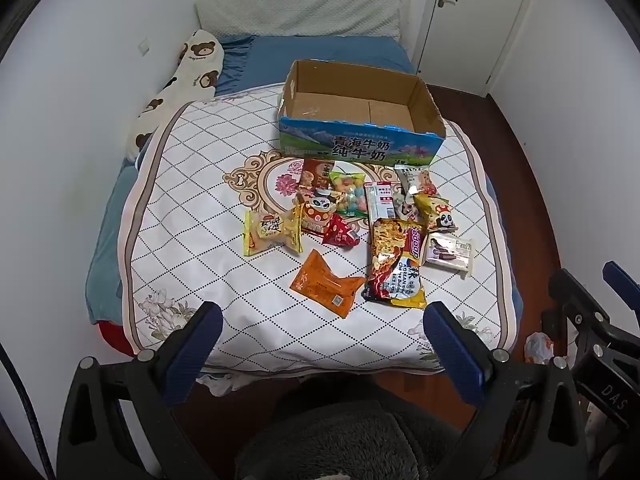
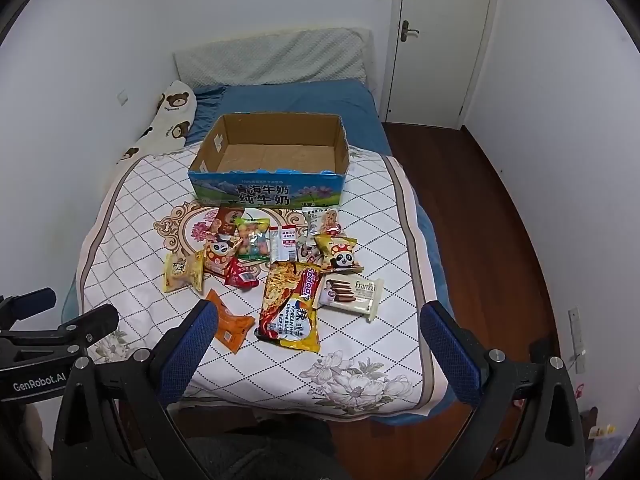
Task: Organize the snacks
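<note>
Left gripper (image 1: 322, 330): jaws wide, nothing between them — bottom of frame.
Right gripper (image 2: 318, 330): jaws wide, empty.
Bed (image 1: 192, 184): quilted cover, bear pillow (image 1: 176, 92) upper left.
Snacks (image 1: 356, 216): scattered mid-frame, well beyond the fingertips — orange packet (image 1: 326, 282) and noodle bag (image 1: 394, 264) nearest.
Box (image 1: 362, 144): open, just behind the snacks.

Beyond both pairs of tongs, the snack packets (image 2: 280, 272) are lying clustered on the bed (image 2: 132, 216), the noodle packet (image 2: 292, 308) nearest the tongs, while the cardboard box (image 2: 272, 160) is sitting behind the cluster, the pillow (image 2: 272, 62) lying farther back still.
</note>
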Available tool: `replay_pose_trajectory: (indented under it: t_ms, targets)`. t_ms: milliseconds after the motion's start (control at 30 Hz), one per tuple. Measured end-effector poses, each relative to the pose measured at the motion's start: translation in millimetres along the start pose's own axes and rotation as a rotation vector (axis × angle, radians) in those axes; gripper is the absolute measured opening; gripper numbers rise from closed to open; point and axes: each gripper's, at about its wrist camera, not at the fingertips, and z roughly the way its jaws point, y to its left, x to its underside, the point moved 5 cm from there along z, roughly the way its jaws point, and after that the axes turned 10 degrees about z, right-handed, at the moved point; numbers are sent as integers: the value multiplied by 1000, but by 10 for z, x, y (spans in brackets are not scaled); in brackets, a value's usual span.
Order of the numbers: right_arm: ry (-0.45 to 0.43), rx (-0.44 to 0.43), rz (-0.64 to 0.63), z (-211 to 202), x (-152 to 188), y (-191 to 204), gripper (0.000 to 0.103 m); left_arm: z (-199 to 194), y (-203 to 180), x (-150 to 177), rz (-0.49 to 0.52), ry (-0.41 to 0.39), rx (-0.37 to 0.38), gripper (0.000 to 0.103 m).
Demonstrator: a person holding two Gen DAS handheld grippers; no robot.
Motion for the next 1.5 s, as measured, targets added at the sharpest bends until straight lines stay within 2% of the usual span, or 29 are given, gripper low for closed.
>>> replay_pose_trajectory:
  t_ms: [1500]
  targets:
    - [9, 18, 3, 114, -107, -4, 103, 139, 51, -72, -2, 3, 7, 103]
